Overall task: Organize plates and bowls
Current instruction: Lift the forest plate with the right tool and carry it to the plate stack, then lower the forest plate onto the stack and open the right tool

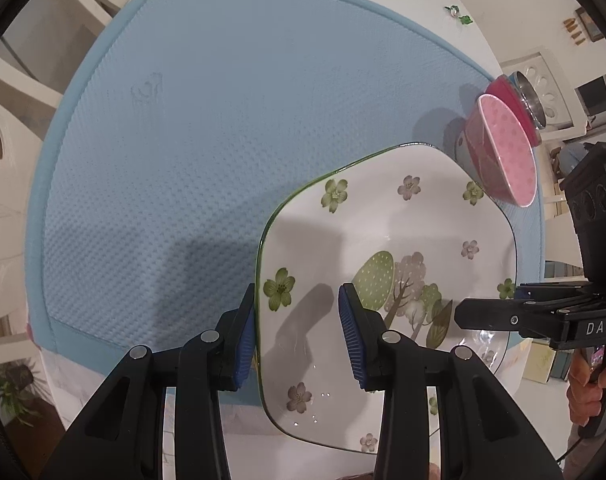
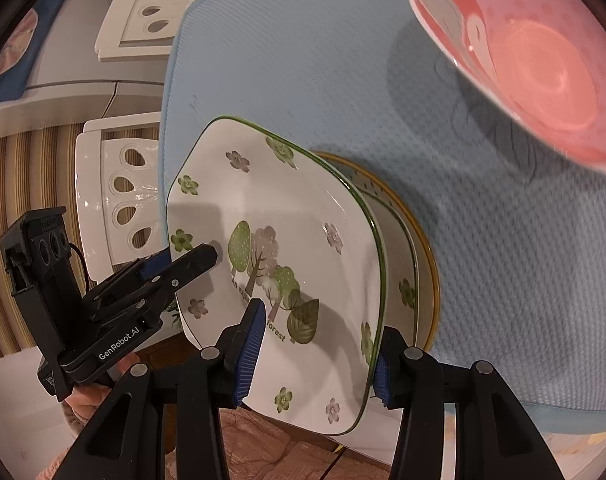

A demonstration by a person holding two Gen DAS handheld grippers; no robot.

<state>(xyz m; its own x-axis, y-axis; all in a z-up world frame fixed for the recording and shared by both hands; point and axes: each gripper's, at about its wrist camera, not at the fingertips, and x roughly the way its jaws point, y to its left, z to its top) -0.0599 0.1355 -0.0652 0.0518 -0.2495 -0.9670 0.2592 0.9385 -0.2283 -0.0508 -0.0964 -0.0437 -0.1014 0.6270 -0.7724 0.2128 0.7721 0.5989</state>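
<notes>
A square white plate with green and pink flowers and a tree picture (image 1: 387,248) (image 2: 303,248) is held over the blue mat (image 1: 223,120). My left gripper (image 1: 299,336) straddles its left rim with jaws wide apart. My right gripper (image 2: 315,356) straddles the opposite rim, one pad on each face, with a gap showing. In the right wrist view the plate sits over a yellow-rimmed plate (image 2: 423,256) and another flowered one below it. A pink bowl (image 1: 503,152) (image 2: 535,72) stands on stacked bowls at the mat's far side.
The blue mat (image 2: 503,240) covers a white table. White chairs (image 2: 115,208) stand around it. A metal bowl (image 1: 533,96) sits in the bowl stack behind the pink one. The table's near edge lies just under the plate.
</notes>
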